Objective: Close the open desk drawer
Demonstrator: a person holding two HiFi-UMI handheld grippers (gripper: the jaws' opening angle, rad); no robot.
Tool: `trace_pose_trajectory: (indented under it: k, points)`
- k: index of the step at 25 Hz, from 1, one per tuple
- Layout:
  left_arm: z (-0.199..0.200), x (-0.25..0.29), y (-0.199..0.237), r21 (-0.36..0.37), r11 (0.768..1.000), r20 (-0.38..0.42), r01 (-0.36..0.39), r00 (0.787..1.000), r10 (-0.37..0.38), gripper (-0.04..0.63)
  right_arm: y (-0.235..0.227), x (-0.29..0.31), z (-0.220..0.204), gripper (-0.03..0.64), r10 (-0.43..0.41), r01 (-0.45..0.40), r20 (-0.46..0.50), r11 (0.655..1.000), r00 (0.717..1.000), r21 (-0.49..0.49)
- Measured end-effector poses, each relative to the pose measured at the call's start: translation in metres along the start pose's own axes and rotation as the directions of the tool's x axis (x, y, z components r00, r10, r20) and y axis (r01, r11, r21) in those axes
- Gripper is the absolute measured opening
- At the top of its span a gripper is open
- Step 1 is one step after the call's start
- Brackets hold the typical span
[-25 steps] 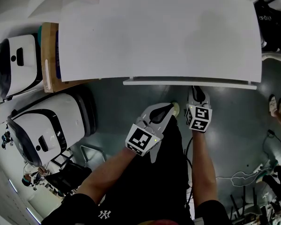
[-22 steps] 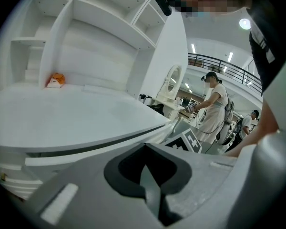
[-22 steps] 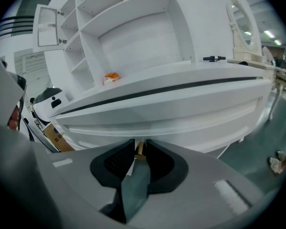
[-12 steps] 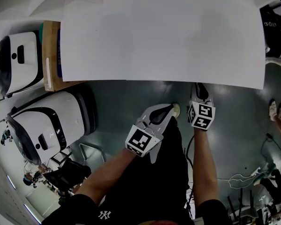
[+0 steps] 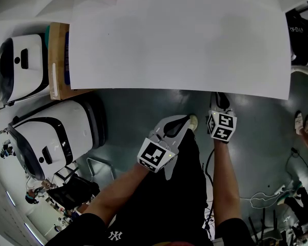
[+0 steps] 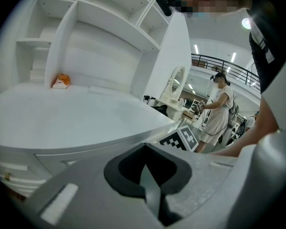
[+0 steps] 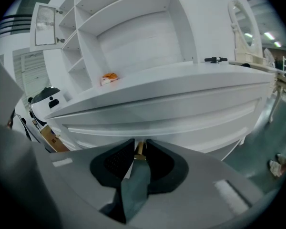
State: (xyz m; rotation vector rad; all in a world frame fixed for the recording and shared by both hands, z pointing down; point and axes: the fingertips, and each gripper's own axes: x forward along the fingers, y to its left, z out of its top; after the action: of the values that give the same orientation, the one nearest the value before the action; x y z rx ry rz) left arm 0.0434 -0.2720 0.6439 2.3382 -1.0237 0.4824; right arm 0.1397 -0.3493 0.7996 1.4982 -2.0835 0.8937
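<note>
**Item: drawer [image 7: 190, 123], white, with brass knob [image 7: 139, 151].**
- Location: under the near edge of the tabletop [image 5: 179, 40], on the person's side. In the head view no drawer front is seen past that edge. In the right gripper view the front is seen tucked beneath the tabletop overhang. It is judged to be fully in, or very nearly so.
- Long axis: the front runs left to right along the tabletop edge. Travel is at right angles to it, away from the person.

**Item: right hand-held gripper [image 5: 218, 102].**
- State: jaws drawn together about the knob, which is seen between the tips in its own view [image 7: 139, 144].
- Relation: the drawer lies straight ahead of the jaws, in contact at the knob. The tips are placed at the tabletop edge in the head view. This is the nearer one.

**Item: left hand-held gripper [image 5: 188, 121].**
- State: jaws closed on each other, with nothing held [image 6: 144, 149].
- Relation: it is held back from the tabletop edge, above the person's leg, apart from the drawer. The tabletop is seen ahead and to the left in its view.

**Note on the coming move.**
- Any remaining push is judged to be needed along the travel axis, straight forward from the right hand-held gripper.
- If the drawer is seated, only release of the knob is judged to be left.
</note>
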Motion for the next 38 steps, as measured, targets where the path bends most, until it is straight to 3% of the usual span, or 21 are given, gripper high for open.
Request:
trace_pose_trajectory:
  k: [12,17,27,38]
  points:
    - [0.012,-0.025,-0.015,-0.034,0.999,0.029,0.020,0.999,-0.019,0.000,0.020,-0.046,0.009,0.068,0.001,-0.001,0.020,1.000,1.000,-0.012]
    - [0.025,-0.047,-0.022,-0.017,0.999,0.070,0.035,0.997,-0.034,0.000,0.049,-0.093,0.030,0.023,0.009,-0.006,0.098,1.000,0.995,-0.027]
    - [0.048,-0.113,-0.043,0.022,0.998,0.135,0.060,0.989,-0.062,0.000,0.128,-0.193,0.083,0.023,0.068,-0.058,0.267,0.997,0.961,-0.046]
    - [0.081,-0.213,-0.073,0.023,0.997,0.194,0.080,0.978,-0.083,0.000,0.225,-0.302,0.105,0.023,0.122,-0.102,0.334,0.992,0.935,-0.077]
